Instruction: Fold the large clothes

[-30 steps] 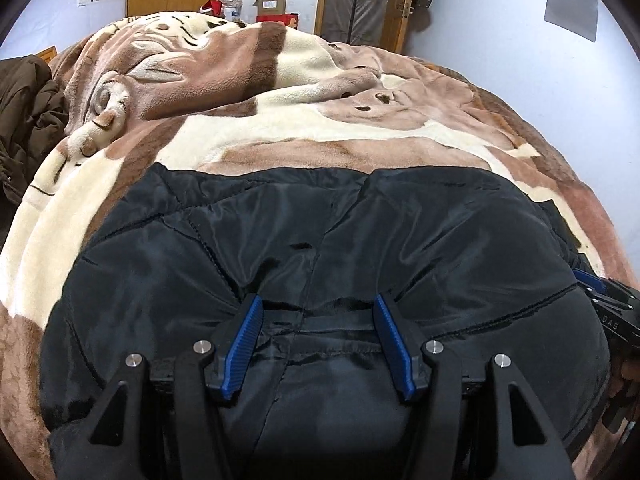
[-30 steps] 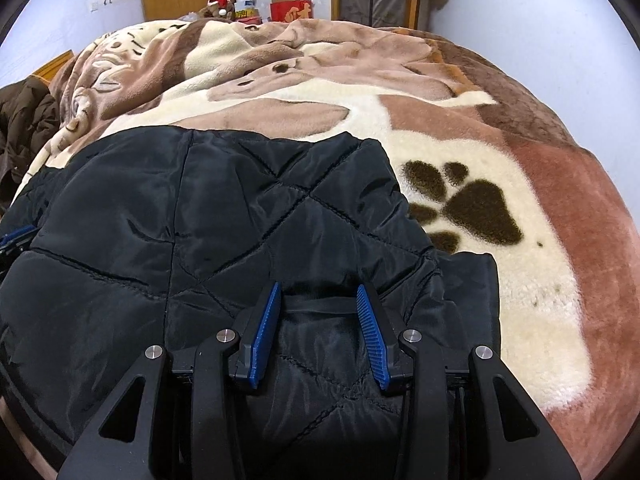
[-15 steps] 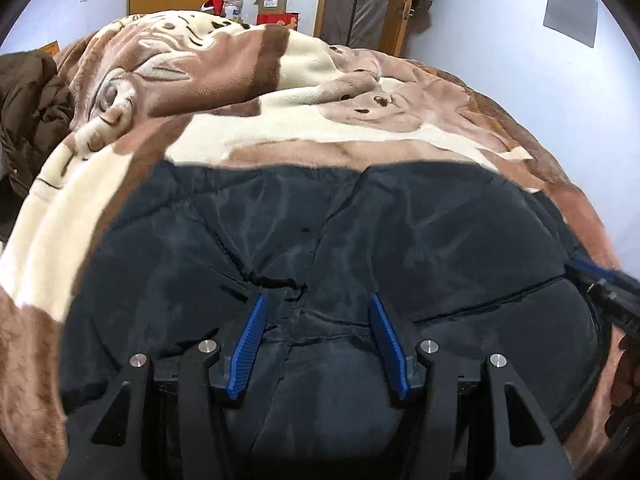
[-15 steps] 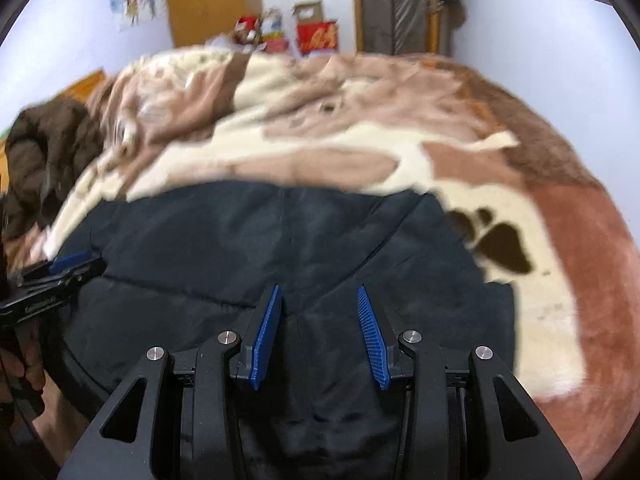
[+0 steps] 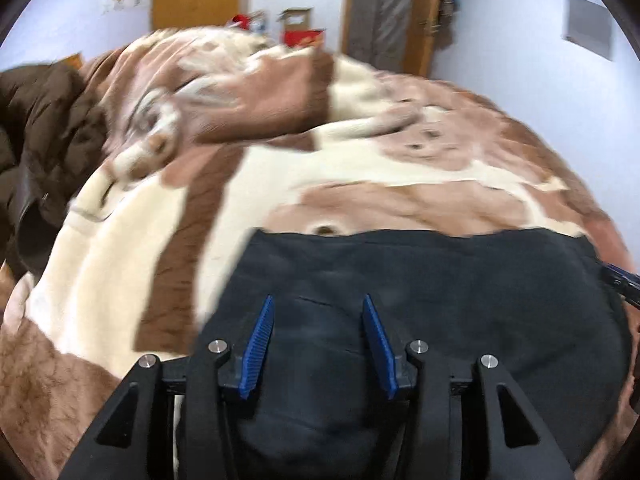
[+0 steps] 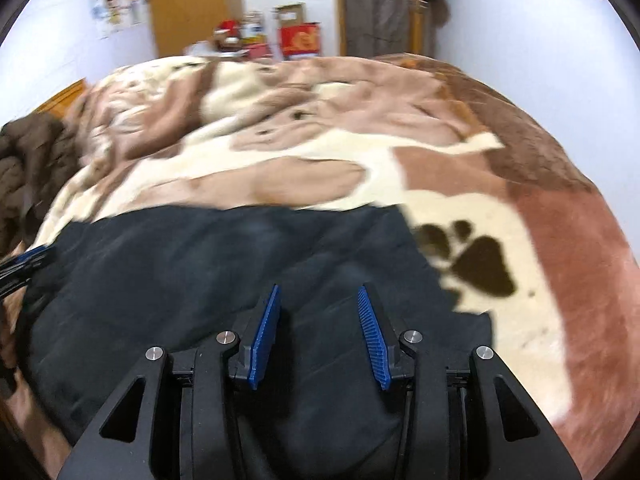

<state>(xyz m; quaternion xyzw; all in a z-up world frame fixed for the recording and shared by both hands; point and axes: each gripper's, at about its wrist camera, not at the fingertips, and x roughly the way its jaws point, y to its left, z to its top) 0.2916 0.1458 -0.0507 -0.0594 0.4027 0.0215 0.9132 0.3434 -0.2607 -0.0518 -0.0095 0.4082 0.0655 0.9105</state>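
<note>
Dark fabric fills the lower half of both views: the black jacket (image 5: 460, 300) lies on the bed, spread over a brown and cream blanket (image 5: 132, 248) with a paw print beside the jacket's right edge. I judge I am partway through a fold, with the jacket already lying as a compact dark block and the near edge running under both of my tools. My left tool (image 5: 316, 340) points down over the jacket near its left side, jaws closing with a gap between the blue pads; cloth shows between them, but blur keeps me from telling whether the pads press on it. My right tool (image 6: 318, 330) sits over the jacket's right part, jaws at a middling gap, dark cloth beneath and between them, and again I cannot tell if any is pinched. Each view catches the other tool's tip at the jacket's far side edge. A brown coat (image 5: 44, 120) is heaped at the left of the bed, well apart. Next, I think, both tools need a firm pinch on the near edge, level with each other, so the layer lifts evenly and carries over without dragging the blanket.
</note>
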